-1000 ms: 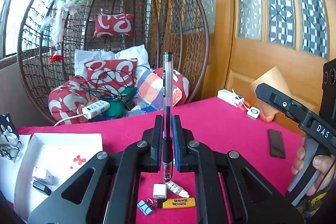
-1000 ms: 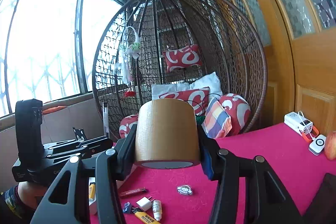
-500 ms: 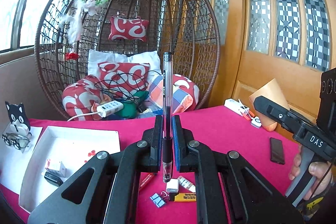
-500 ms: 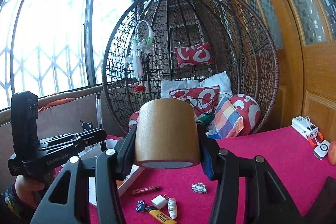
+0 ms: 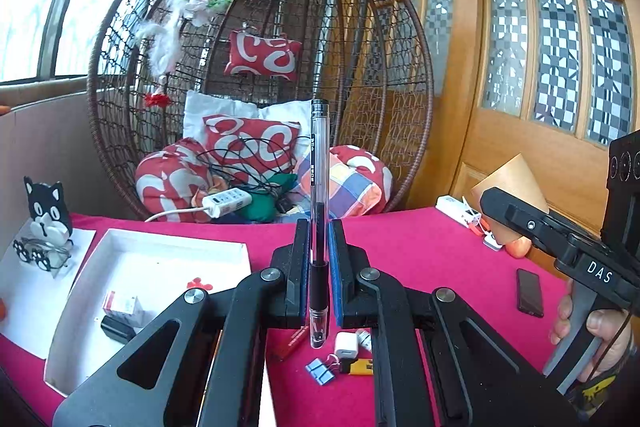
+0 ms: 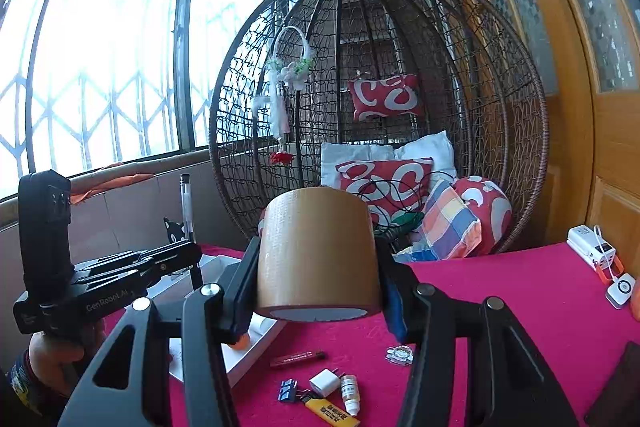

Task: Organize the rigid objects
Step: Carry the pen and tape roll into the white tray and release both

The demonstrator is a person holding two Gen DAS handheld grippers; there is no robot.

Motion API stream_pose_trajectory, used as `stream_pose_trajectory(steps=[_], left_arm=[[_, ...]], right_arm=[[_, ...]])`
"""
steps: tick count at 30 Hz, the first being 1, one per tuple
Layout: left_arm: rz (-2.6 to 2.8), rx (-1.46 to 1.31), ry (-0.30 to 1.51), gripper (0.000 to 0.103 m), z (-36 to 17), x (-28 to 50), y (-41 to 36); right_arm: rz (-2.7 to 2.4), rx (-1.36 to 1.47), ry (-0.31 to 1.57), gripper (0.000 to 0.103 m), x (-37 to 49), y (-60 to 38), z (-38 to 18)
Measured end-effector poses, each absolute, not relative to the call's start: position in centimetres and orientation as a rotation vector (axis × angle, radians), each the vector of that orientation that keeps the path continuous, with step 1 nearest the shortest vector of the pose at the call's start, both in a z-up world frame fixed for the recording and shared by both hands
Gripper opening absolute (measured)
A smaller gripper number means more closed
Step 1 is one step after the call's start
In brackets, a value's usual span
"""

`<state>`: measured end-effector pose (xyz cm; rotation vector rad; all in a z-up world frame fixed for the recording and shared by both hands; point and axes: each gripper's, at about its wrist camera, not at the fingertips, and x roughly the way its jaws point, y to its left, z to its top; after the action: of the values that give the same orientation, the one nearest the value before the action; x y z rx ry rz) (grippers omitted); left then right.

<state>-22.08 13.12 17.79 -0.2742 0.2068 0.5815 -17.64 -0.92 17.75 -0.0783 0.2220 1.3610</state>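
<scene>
My left gripper (image 5: 319,267) is shut on a clear pen with black ink (image 5: 319,187), held upright above the red table. My right gripper (image 6: 318,267) is shut on a brown tape roll (image 6: 316,251), held above the table. A white tray (image 5: 160,267) lies at the left with a small box (image 5: 122,305) and a black item (image 5: 116,329) in it. On the cloth below lie a white plug (image 6: 325,383), blue binder clips (image 6: 287,391), a yellow lighter (image 6: 330,411), a small bottle (image 6: 350,391) and a red pen (image 6: 298,359).
A wicker egg chair (image 5: 260,67) with cushions stands behind the table. A black cat figure with glasses (image 5: 44,215) stands at the far left. A black phone (image 5: 530,293) and a white charger (image 6: 592,253) lie at the right. A sticker charm (image 6: 399,355) lies mid-table.
Both grippers have risen and tilted up, so the table items sit lower in view. The left gripper has shifted left toward the tray. Both holds are unchanged.
</scene>
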Motion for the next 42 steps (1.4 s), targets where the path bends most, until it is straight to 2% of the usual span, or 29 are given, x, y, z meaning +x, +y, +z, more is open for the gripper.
stream_pose_trajectory(steps=[17,26,38,42], left_arm=[[0.699,-0.369,0.19,0.008,15.9,-27.6,17.1],[0.82,-0.454,0.223,0.008,13.5,-32.0,21.2],[0.847,-0.574,0.36,0.008,7.8,-32.6,25.1],[0.853,-0.594,0.382,0.008,6.9,-32.1,25.7]], right_arm=[[1.47,-0.178,0.26,0.052,-21.2,5.0,17.6],[1.535,-0.248,0.34,0.052,-23.2,10.1,16.4],[1.567,-0.402,0.578,0.052,-25.9,18.8,9.5],[1.56,-0.465,0.604,0.052,-27.2,20.4,7.1]])
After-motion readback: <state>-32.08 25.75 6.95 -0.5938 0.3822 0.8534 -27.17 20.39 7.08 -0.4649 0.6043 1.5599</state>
